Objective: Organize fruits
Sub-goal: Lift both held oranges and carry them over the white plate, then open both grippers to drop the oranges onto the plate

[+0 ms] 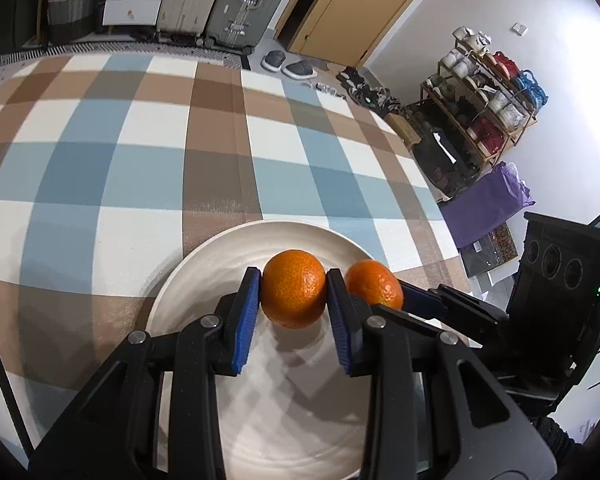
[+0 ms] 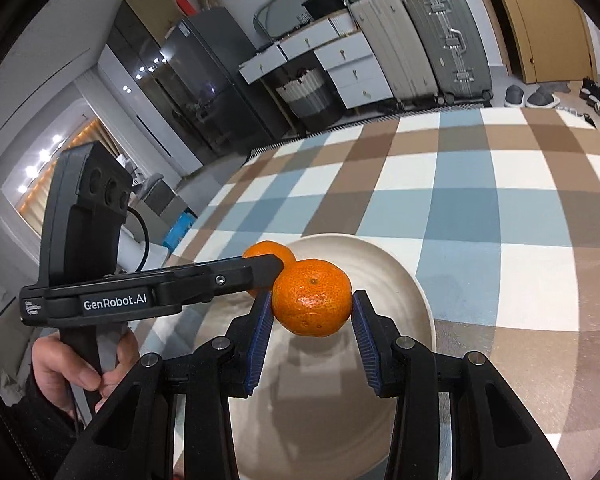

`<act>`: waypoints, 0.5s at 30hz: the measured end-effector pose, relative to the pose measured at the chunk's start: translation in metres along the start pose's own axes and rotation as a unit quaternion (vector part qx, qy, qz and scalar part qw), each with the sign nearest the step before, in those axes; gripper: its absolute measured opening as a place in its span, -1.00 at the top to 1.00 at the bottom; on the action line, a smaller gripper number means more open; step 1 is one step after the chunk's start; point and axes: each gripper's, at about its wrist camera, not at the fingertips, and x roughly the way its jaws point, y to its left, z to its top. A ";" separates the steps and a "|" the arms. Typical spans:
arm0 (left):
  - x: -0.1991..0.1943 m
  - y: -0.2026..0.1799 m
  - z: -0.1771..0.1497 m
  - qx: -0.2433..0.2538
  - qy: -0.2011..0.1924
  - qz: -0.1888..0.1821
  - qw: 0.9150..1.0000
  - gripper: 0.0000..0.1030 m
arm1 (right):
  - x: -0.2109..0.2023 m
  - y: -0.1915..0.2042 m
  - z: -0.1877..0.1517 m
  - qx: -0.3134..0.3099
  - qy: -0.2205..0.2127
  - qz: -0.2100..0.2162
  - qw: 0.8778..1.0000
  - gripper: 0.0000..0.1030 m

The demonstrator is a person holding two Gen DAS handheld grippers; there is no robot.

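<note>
Fruit firm, light, thin-skinned: left gripper (image 1: 293, 294) clamps one orange (image 1: 294, 288) at mid-girth; right gripper (image 2: 311, 307) likewise holds another orange (image 2: 311, 297) above plate (image 2: 404, 276). Squeeze gently.

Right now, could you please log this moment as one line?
left tongs: shut on tangerine | right tongs: shut on second tangerine | both over plate

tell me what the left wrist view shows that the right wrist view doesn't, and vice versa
Only the left wrist view shows the shoe rack and the purple bag.

Only the right wrist view shows the person's hand on the left gripper's handle, and the dark cabinet.

Both show the white plate, the checkered cloth, and two oranges, one clamped in the left gripper, one in the right gripper.
</note>
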 end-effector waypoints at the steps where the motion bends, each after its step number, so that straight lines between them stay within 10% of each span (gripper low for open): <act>1: 0.003 0.002 0.001 -0.006 0.002 0.000 1.000 0.42 | 0.002 0.000 0.001 0.001 0.000 0.001 1.000 0.21; 15: 0.024 0.014 0.018 -0.051 0.016 -0.004 0.999 0.24 | 0.015 0.000 0.010 -0.015 -0.006 -0.044 0.999 -0.06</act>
